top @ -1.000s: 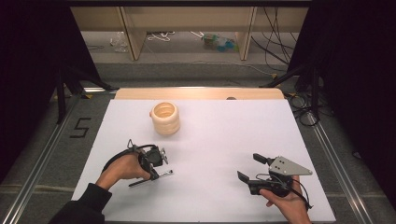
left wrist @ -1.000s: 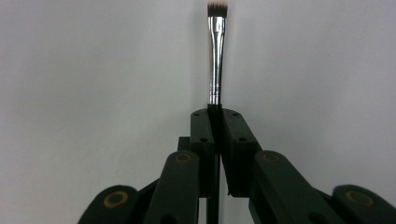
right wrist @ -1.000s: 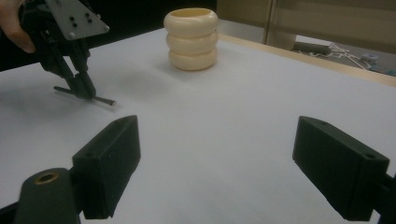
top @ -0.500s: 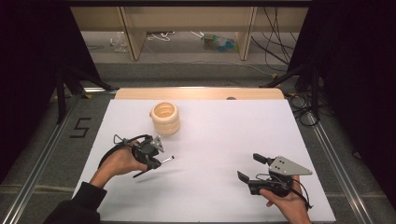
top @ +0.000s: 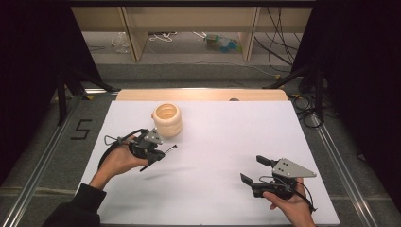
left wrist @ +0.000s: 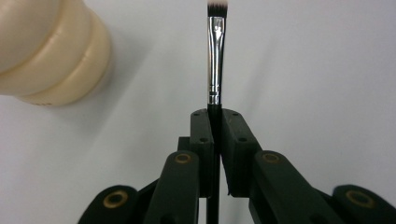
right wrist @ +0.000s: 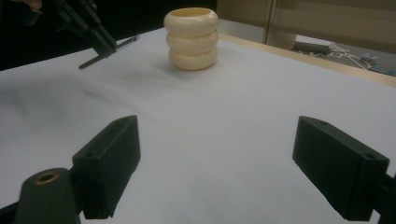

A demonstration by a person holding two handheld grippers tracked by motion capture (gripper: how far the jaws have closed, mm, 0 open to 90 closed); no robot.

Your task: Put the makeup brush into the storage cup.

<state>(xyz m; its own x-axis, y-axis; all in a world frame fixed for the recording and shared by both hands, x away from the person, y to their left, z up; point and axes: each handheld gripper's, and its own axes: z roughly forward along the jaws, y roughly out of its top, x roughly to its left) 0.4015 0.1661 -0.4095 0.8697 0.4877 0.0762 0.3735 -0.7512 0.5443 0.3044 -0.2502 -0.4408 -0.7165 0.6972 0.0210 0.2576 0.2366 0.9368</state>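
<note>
- High view: the left tool (top: 160, 152) has risen off the white counter (top: 227, 142) and drawn closer to the cream ribbed holder (top: 167, 119) than a second ago, carrying a slim makeup brush (top: 163, 153) with it; the right tool (top: 257, 171) has kept its place near the counter's front edge, well apart from both.
- High view: the brush juts from the left tool toward the right of the frame, just in front of the holder and not touching it.
- Left gripper view: the jaws are clamped tight on the brush's black handle (left wrist: 214, 119), with ferrule and bristle tip reaching straight ahead; the holder (left wrist: 49, 51) sits to the upper left, off the brush's line.
- Right gripper view: the right tool (right wrist: 229, 170) stands wide open with nothing between its jaws; the holder (right wrist: 191, 39) stands upright across the counter, the brush (right wrist: 109, 49) to its left.
- Judgement: the step in hand looks like dropping the brush into the holder. Done well, that means lifting above the rim, tipping the brush upright over the opening, then releasing; clipping the rim could topple the holder.
</note>
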